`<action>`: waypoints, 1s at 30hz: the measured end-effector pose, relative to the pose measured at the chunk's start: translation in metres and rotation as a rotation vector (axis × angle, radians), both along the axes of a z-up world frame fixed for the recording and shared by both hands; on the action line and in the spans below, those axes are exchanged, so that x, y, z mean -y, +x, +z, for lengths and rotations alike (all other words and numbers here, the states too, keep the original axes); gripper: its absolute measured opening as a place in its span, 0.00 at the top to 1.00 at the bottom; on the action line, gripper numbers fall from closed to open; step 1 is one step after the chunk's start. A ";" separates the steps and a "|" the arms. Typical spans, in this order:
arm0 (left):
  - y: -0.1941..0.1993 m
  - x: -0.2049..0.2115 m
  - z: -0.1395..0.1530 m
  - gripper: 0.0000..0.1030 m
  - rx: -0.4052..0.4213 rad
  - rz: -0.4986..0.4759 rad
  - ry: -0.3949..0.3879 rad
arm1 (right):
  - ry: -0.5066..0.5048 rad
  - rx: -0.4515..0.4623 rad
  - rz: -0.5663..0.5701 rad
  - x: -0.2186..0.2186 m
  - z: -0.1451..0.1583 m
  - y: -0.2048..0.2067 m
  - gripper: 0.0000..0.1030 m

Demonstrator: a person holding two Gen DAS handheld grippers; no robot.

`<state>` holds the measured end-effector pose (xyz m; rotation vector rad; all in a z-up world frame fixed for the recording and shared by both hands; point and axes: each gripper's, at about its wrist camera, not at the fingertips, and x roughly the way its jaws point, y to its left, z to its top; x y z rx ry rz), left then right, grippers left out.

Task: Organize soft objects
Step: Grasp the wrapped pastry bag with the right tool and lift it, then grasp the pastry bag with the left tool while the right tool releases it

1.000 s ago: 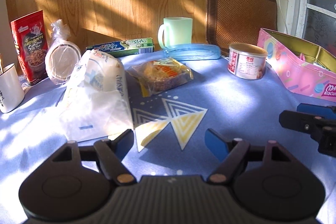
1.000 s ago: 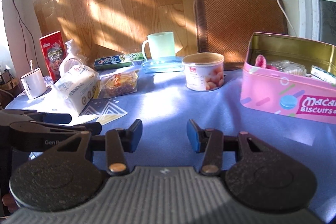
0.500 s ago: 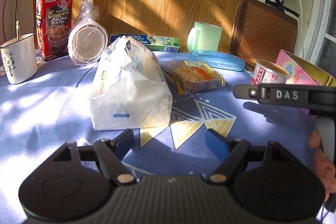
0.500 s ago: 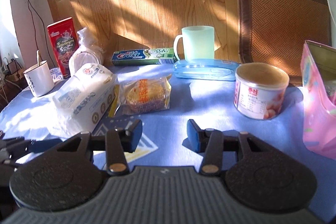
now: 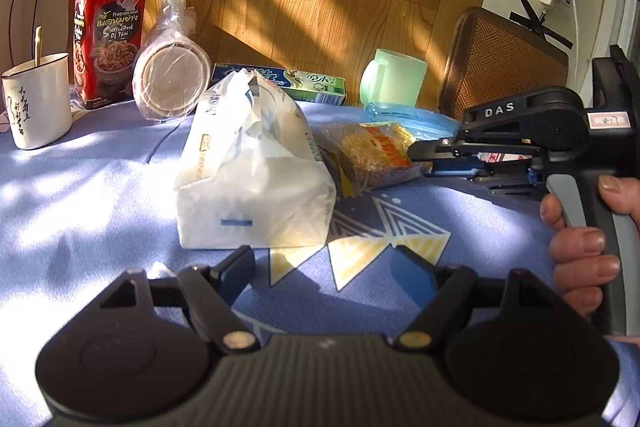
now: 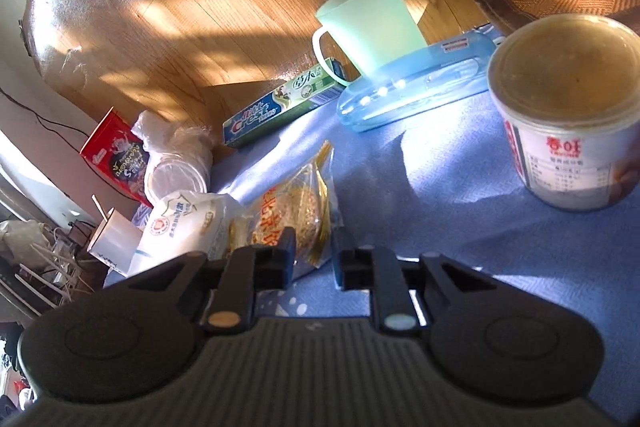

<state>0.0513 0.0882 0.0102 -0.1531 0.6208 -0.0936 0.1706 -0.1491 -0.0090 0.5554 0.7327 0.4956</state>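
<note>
Crinkly clear snack packet [image 6: 298, 215] on the blue tablecloth [image 6: 460, 195] beside the white tissue pack [image 5: 256, 171], its edge between the closing jaws of the right gripper [image 6: 314, 261]; left gripper [image 5: 326, 269] spread wide, holding nothing, just short of the tissue pack.

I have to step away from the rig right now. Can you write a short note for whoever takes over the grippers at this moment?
Right gripper: closing on the edge of the clear-wrapped noodle cake packet, which lies on the blue cloth; not lifted yet.
Left gripper: open, holding nothing, just in front of the white tissue pack.
The tissue pack lies on the cloth right beside the packet. The bagged paper bowls lean at the back by the red snack box.
Done: no soft item looks put away yet.
Left: finish the grip, move the packet, then the tissue pack and probably the bagged bowls.
</note>
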 end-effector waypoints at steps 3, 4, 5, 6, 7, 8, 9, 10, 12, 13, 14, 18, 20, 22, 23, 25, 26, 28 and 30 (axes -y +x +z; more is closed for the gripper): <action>0.000 -0.001 0.000 0.24 0.001 0.000 -0.008 | -0.026 0.015 -0.001 0.012 0.005 -0.027 0.80; 0.000 -0.001 0.000 0.24 0.001 -0.001 -0.009 | -0.034 0.017 -0.004 0.018 0.006 -0.038 0.80; 0.000 -0.002 0.000 0.23 0.000 -0.003 -0.010 | -0.040 0.020 -0.008 0.028 0.005 -0.052 0.80; 0.000 -0.002 0.000 0.23 -0.001 -0.007 -0.013 | -0.044 0.025 -0.011 0.036 0.006 -0.066 0.80; 0.000 -0.002 0.000 0.22 -0.001 -0.013 -0.018 | -0.048 0.031 -0.019 0.046 0.005 -0.082 0.80; -0.001 -0.002 0.001 0.21 0.000 -0.024 -0.027 | -0.051 0.038 -0.027 0.055 0.005 -0.097 0.80; -0.001 -0.002 0.002 0.20 -0.001 -0.042 -0.037 | -0.054 0.044 -0.036 0.065 0.004 -0.112 0.80; -0.002 -0.001 0.002 0.20 -0.003 -0.059 -0.043 | -0.060 0.052 -0.047 0.075 0.003 -0.128 0.80; -0.005 0.005 0.005 0.20 -0.012 -0.087 -0.059 | -0.080 0.074 -0.077 0.092 0.000 -0.157 0.79; -0.007 0.012 0.006 0.20 -0.022 -0.120 -0.089 | -0.096 0.089 -0.085 0.097 -0.002 -0.169 0.79; -0.009 0.020 0.008 0.20 -0.031 -0.157 -0.114 | -0.114 0.107 -0.088 0.101 -0.004 -0.180 0.75; -0.013 0.057 0.013 0.19 -0.072 -0.307 -0.165 | -0.205 0.193 -0.070 0.100 -0.006 -0.203 0.51; -0.010 0.072 0.014 0.19 -0.108 -0.362 -0.204 | -0.261 0.245 -0.034 0.092 -0.007 -0.207 0.30; -0.005 0.083 0.014 0.19 -0.145 -0.386 -0.229 | -0.354 0.299 0.008 0.079 -0.009 -0.204 0.22; -0.002 0.090 0.014 0.19 -0.165 -0.401 -0.233 | -0.399 0.312 0.025 0.073 -0.010 -0.200 0.22; 0.002 0.103 0.013 0.21 -0.184 -0.421 -0.226 | -0.461 0.330 0.067 0.064 -0.014 -0.191 0.22; 0.004 0.109 0.012 0.28 -0.194 -0.427 -0.215 | -0.478 0.336 0.094 0.059 -0.015 -0.186 0.22; 0.010 0.121 0.007 0.47 -0.234 -0.443 -0.201 | -0.504 0.334 0.116 0.050 -0.019 -0.176 0.24; 0.010 0.128 0.007 0.51 -0.226 -0.439 -0.206 | -0.527 0.368 0.109 0.047 -0.019 -0.174 0.33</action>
